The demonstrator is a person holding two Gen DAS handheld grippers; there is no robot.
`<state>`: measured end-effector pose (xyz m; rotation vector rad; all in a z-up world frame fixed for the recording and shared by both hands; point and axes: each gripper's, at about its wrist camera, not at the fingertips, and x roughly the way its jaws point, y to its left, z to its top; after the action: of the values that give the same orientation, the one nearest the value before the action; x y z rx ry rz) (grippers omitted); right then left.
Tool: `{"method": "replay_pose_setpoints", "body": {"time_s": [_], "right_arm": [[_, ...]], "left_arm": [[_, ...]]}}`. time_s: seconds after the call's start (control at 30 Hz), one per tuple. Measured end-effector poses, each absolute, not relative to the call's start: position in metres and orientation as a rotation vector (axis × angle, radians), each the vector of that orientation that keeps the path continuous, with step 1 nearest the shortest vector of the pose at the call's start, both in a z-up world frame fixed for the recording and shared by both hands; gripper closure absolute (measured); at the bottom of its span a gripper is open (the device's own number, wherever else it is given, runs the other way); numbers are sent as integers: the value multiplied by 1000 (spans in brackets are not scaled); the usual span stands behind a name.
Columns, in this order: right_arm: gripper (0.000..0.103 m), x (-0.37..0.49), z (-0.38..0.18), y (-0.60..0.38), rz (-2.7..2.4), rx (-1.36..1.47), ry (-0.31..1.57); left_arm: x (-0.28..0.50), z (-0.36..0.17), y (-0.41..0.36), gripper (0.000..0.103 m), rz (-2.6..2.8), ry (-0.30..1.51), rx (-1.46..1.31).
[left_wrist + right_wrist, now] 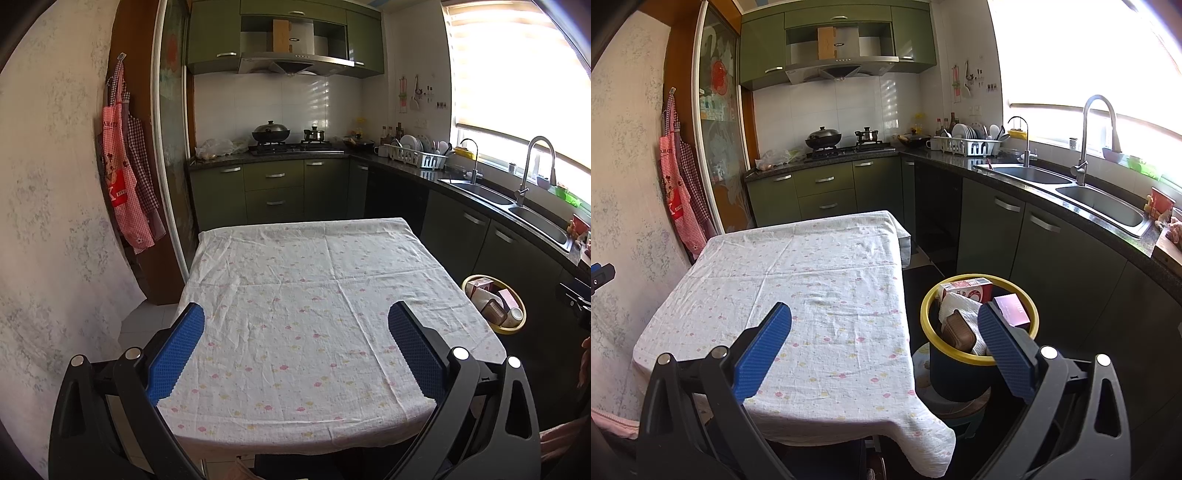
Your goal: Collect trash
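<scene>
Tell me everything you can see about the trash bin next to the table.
The trash bin is a round, upright container with a dark blue body and a yellow rim, plastic by the look of it. It stands on a low round stool just right of the cloth-covered table, in front of the sink cabinets. It is full nearly to the rim: a red and white carton, crumpled white paper, a brown packet and a pink box stick out. Neither gripper touches it.

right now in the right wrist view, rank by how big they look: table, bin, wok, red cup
1. table
2. bin
3. wok and red cup look about alike; both sit far from the camera, so I won't rank them.
</scene>
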<state>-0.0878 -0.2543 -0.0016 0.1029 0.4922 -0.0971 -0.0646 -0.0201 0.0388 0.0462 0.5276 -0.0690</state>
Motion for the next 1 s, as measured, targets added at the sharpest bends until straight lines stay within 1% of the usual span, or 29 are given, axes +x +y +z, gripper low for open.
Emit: {"method": "replay_pose_setpoints", "body": {"time_s": [1.0], "right_arm": [[7, -87, -9, -250, -97, 103, 498]], "left_arm": [[-61, 33, -22, 5, -76, 544, 49]]}}
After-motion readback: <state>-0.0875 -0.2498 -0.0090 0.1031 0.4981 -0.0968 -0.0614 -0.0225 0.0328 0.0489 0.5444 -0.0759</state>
